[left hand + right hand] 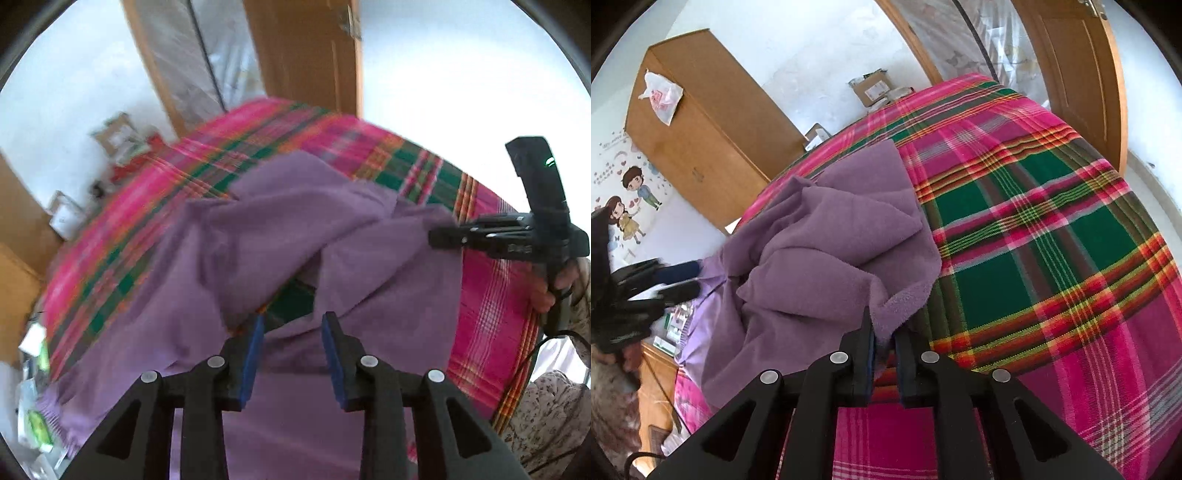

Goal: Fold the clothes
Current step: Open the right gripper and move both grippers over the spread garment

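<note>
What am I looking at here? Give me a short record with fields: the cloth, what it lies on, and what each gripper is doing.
cloth: purple towel, rumpled, partly folded over itself
surface: bed with pink and green plaid cover
left gripper: jaws apart, above the towel, nothing between the pads
right gripper: narrow gap, a towel corner lies between the pads; grip cannot be told
background: wooden cabinet, door
</note>
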Motion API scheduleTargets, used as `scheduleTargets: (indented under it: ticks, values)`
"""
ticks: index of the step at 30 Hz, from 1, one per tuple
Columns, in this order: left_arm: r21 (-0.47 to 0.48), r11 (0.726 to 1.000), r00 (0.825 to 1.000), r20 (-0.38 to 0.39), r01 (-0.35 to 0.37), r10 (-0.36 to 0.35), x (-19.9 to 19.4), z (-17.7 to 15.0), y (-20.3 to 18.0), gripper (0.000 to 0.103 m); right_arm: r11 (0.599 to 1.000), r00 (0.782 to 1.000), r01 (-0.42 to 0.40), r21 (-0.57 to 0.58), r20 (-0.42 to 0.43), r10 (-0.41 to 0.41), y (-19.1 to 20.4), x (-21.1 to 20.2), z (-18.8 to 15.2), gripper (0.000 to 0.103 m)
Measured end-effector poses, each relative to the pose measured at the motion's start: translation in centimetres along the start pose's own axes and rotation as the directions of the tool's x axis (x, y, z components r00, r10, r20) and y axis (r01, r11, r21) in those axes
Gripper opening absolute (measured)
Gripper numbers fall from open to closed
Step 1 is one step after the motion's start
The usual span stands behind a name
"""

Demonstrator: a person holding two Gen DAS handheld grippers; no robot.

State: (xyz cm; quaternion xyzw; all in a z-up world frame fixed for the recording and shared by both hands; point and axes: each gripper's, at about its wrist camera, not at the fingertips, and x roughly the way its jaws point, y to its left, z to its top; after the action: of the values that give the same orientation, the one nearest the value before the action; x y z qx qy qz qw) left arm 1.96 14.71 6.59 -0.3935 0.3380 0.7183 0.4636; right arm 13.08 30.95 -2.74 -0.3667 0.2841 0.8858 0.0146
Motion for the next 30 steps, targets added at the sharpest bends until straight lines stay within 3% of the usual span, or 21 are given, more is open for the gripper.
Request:
scheduleTargets:
  ticks: [1, 2, 10, 12, 15, 20, 24, 30]
  values:
    - [0.004, 1.000, 1.000, -0.007, -0.012, 0.012, 0.9, 0.4, 0.1, 0.034, 1.000, 1.000, 0.003, -0.002, -0.002, -0.003, 0.0, -0.1, 0.1, 0.035]
    - [0.008, 0.999, 0.999, -0.012, -0.032, 0.032, 1.6, 0.7, 0.2, 0.034, 1.000, 1.000, 0.012, -0.011, 0.002, -0.012, 0.0, -0.5, 0.2, 0.038]
    - [0.040, 0.998, 0.998, -0.030, -0.055, 0.057, 4.8, 1.5, 1.0, 0.034, 0.972, 0.987, 0.153, -0.177, 0.074, -0.142, 1.6, -2.2, 3.0, 0.039]
    - [0.026, 0.999, 0.999, -0.037, -0.040, 0.040, 5.3, 1.6, 1.6, 0.034, 0.962, 0.991, 0.130, -0.239, 0.068, -0.117, 1.7, -1.7, 4.0, 0.039]
    - [0.011, 0.999, 0.998, -0.045, -0.032, 0.032, 5.9, 1.5, 2.3, 0.034, 0.950, 0.997, 0.069, -0.304, -0.007, -0.075, 1.7, 0.6, 5.4, 0.039]
    - [0.031, 0.999, 0.997, -0.062, -0.040, 0.042, 6.9, 1.9, 2.4, 0.034, 0.938, 0.995, 0.043, -0.345, -0.072, -0.072, 1.2, 2.9, 6.9, 0.039]
    - [0.032, 0.999, 0.998, -0.057, -0.037, 0.039, 7.4, 2.5, 2.6, 0.033, 0.892, 0.996, -0.042, -0.449, -0.090, 0.001, 2.6, 3.3, 6.9, 0.041]
    - [-0.044, 0.999, 1.000, -0.004, 0.010, -0.010, 7.0, 3.5, 4.3, 0.012, 0.838, 0.992, -0.018, -0.545, -0.118, -0.055, 4.0, 4.7, 6.8, 0.044]
